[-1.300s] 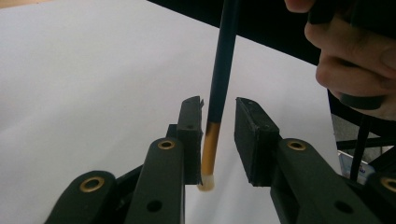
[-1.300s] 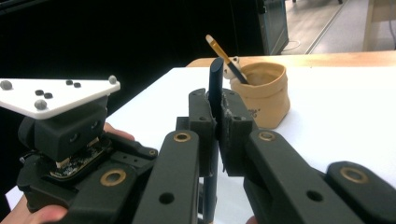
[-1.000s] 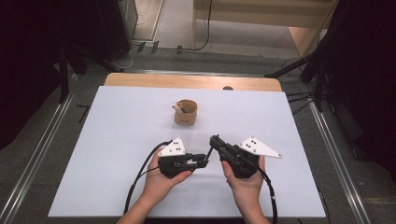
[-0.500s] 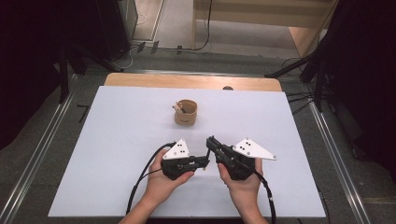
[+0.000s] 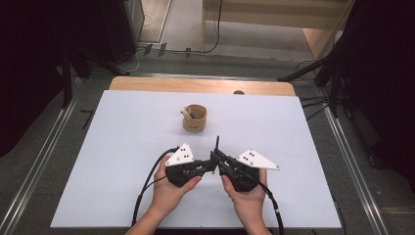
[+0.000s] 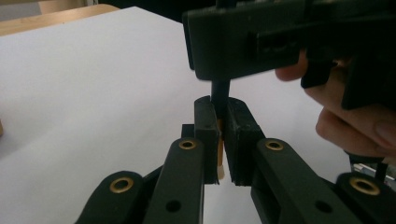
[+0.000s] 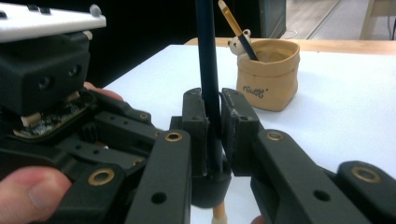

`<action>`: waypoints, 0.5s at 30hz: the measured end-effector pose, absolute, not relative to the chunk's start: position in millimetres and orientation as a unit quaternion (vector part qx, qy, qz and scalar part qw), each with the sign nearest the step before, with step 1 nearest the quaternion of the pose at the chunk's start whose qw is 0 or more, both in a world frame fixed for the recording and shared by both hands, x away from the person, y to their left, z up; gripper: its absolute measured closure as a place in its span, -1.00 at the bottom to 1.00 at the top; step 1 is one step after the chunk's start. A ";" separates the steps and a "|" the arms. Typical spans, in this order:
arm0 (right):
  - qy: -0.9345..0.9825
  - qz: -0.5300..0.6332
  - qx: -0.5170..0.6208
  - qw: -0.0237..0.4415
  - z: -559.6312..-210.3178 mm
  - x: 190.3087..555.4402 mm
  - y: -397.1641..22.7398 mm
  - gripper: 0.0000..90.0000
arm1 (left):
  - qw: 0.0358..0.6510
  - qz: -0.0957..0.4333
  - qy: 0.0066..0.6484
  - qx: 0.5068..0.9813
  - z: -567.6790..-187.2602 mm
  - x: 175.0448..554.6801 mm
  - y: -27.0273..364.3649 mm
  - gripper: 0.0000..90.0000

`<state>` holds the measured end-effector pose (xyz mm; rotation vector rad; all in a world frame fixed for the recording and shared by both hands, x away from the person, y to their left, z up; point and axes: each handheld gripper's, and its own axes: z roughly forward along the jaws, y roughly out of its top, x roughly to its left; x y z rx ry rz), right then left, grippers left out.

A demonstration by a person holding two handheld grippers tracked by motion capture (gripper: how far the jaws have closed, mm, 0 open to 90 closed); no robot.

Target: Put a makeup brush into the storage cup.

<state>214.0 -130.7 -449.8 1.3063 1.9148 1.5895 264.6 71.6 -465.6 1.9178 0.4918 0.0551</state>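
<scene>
Both tongs (image 5: 214, 164) shifted; pouch (image 7: 267, 74) lettering unreadable.

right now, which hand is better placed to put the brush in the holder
Right, probably. The right gripper holds the brush by its dark shaft, though its jaws have just been opening, and the holder stands ahead of it. The left gripper only pinches the tan end.

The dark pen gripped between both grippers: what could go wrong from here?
Both the left gripper and right gripper pinch the thin pen close together; pulling unevenly could make it slip or bend. Its orange tip sits at the pad edge. The pen holder could tip on reinsertion.
</scene>
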 end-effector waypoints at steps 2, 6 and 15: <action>0.672 0.556 0.459 0.169 -451.0 213.8 -130.2 0.86 | 0.547 0.018 0.208 0.811 -466.3 265.2 71.6 0.88; 0.679 0.548 0.456 0.176 -450.8 214.2 -131.1 0.88 | 0.544 0.001 0.205 0.814 -467.6 267.8 72.6 0.84; 0.701 0.511 0.444 0.223 -449.7 217.3 -143.0 0.88 | 0.546 0.004 0.217 0.809 -453.4 275.6 93.4 0.51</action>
